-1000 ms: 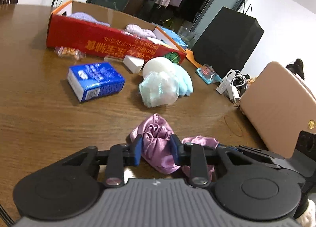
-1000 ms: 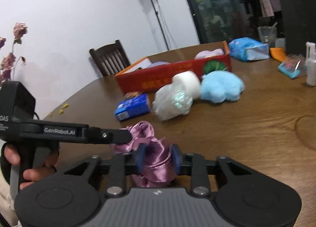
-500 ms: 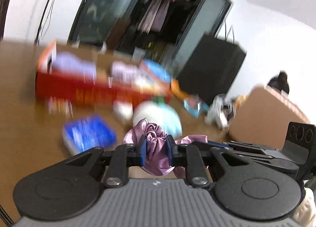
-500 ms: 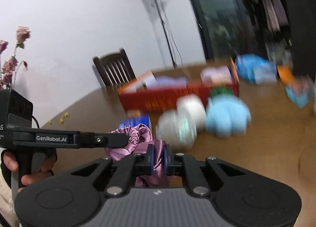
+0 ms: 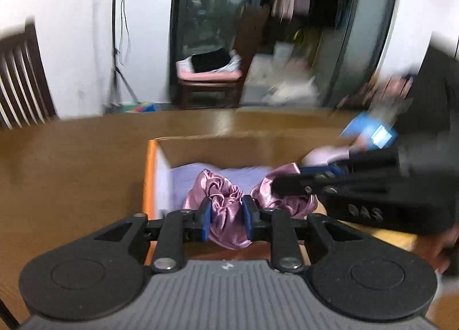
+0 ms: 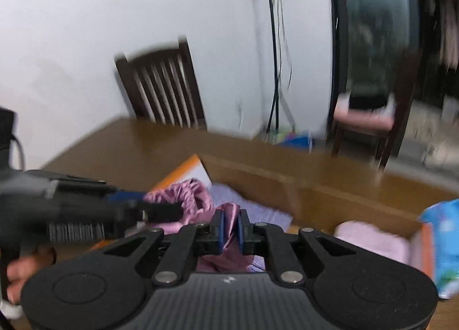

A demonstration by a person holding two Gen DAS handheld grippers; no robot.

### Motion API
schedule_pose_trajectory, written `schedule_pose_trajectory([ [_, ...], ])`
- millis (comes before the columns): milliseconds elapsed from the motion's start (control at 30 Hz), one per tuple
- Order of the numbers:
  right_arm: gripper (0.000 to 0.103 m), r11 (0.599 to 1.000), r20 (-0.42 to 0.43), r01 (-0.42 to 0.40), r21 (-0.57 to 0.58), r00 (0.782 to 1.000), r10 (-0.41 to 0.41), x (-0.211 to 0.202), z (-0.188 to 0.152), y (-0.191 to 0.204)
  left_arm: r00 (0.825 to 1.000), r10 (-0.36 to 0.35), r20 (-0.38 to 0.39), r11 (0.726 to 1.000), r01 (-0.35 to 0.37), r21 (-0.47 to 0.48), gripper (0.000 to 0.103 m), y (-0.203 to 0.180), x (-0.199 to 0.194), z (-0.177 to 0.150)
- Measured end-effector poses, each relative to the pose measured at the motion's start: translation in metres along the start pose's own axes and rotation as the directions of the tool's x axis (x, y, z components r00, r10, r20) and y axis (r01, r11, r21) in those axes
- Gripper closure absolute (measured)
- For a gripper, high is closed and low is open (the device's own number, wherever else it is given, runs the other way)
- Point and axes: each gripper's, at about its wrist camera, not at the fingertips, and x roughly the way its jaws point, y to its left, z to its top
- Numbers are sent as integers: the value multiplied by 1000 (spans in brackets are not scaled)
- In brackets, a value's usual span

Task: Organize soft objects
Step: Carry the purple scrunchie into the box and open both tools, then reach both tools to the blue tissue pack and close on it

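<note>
Both grippers hold one purple satin cloth (image 5: 226, 212) above the open cardboard box (image 5: 200, 146). My left gripper (image 5: 226, 215) is shut on a bunched end of the cloth. My right gripper (image 6: 230, 229) is shut on the other end (image 6: 229, 223); it shows in the left wrist view (image 5: 315, 183) at the right. A lilac towel (image 5: 243, 172) lies in the box under the cloth. A pale pink soft item (image 6: 373, 241) lies further right in the box.
The box stands on a brown wooden table (image 5: 71, 157). A blue packet (image 6: 441, 244) is at the box's right end. A dark wooden chair (image 6: 160, 89) stands behind the table by the white wall. The views are motion-blurred.
Both grippers lifted the purple cloth off the table and carried it over the open box. The loose items on the table have left view.
</note>
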Motion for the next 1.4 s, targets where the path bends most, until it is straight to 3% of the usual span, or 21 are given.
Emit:
schedule_pose_trajectory([
  [67,94,1000,-82,-1,-22,997,-1,30,2,1,997,79,-20,994,-77,77,63,-7,12,-5],
  [100,92,999,-110,10,-48,994,-15,43,1,5,996,90,-21,993,-88,83,63,-8,14,-8],
  [267,88,1000,-176,-12,-25,984,7,64,-4,5,999,38,28,999,-38,0,46,6,0,-13],
  [333,77,1000,-151,4,-15,989,-6,53,-4,4,996,24,82,1000,-24,6,44,6,-19,-14],
  [400,66,1000,-99,-1,-26,995,-2,28,-9,3,991,26,135,1000,-27,12,37,7,-38,-14],
  [533,56,999,23,29,-36,999,-29,-42,-12,5,975,26,222,999,-20,-28,34,3,-86,-25],
  [600,43,997,84,57,-54,995,-53,-82,-19,5,966,15,259,999,-4,-44,28,-3,-106,-37],
  [767,39,993,172,116,-38,979,-108,-170,-62,3,944,-26,328,998,43,-46,20,-20,-150,-85],
  [900,38,991,196,132,-17,972,-126,-217,-111,6,945,-46,324,995,71,-63,17,-34,-166,-124],
  [1067,36,991,207,123,43,970,-130,-244,-171,14,955,-60,291,995,79,-53,17,-47,-176,-169],
  [1233,36,989,202,93,115,973,-115,-235,-211,20,971,-60,232,997,70,-35,15,-54,-169,-199],
  [1400,37,985,182,71,155,978,-99,-215,-223,19,976,-64,209,998,68,-13,15,-63,-163,-207],
])
